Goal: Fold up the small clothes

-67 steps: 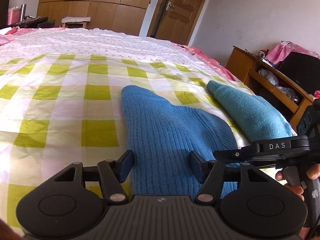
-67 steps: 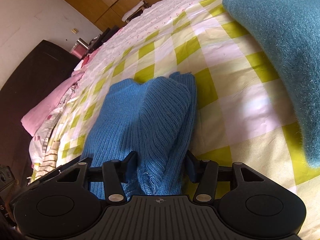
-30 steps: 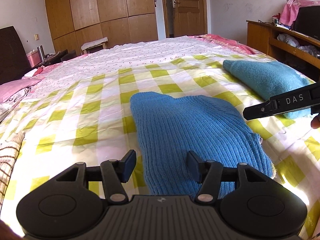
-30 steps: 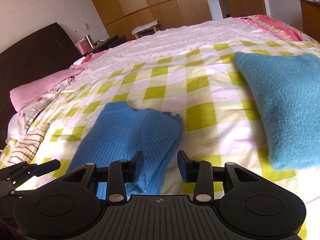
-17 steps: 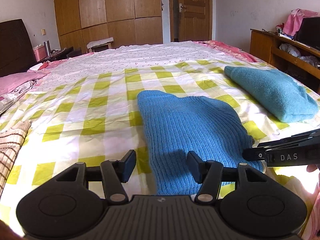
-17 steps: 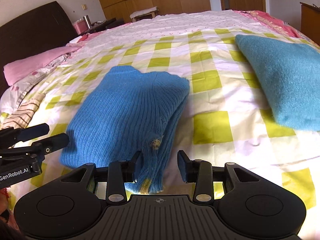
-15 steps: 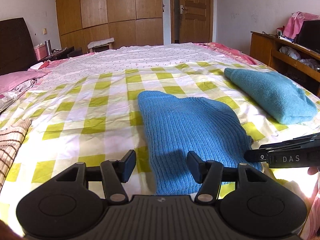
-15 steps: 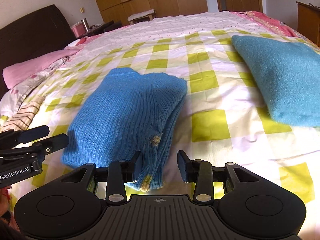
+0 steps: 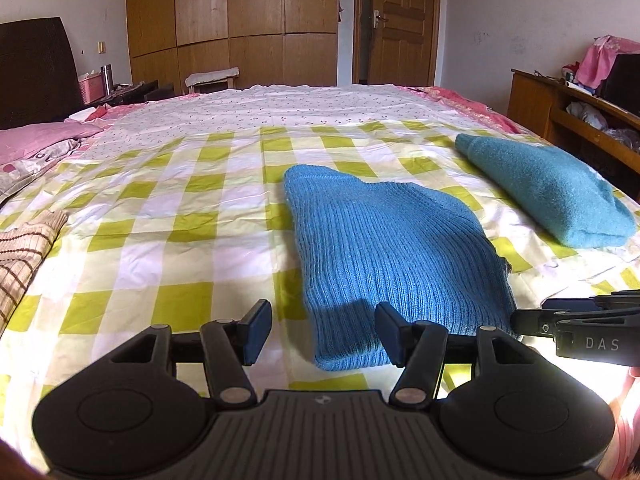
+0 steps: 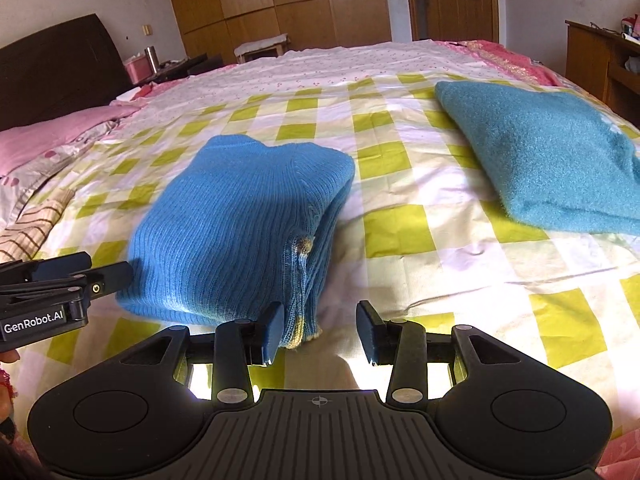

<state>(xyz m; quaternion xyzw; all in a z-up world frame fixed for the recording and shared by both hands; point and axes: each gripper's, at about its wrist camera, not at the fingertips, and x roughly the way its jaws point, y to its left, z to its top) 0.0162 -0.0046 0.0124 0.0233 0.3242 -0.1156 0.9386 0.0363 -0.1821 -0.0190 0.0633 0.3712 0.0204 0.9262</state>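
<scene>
The bed (image 9: 168,216) fills both views under its green-and-white checked sheet (image 10: 396,232), which gives way to a floral sheet toward twelve o'clock.

The folded blue ribbed sweater (image 9: 384,248) lies flat on the checks. From my left fingers (image 9: 318,334) its near hem sits at about one o'clock, just beyond and partly between the tips, not touched. From my right fingers (image 10: 320,332) the sweater (image 10: 248,232) spreads toward eleven o'clock; its folded edge, with a small yellowish button and yellow hem trim, comes down just beside my left-hand pad.

A second folded garment, a fuzzy teal sweater (image 10: 548,168), lies well apart from the blue one, at two o'clock in both views (image 9: 548,192).

A brown striped cloth (image 9: 20,256) lies at the bed's edge at nine o'clock, with a pink pillow (image 9: 40,138) farther back at ten.

Both pairs of my fingers are spread wide and grip nothing; each pair shows at the other view's edge, either side of the blue sweater's near end.

Nothing stands between my fingers and the hem.
</scene>
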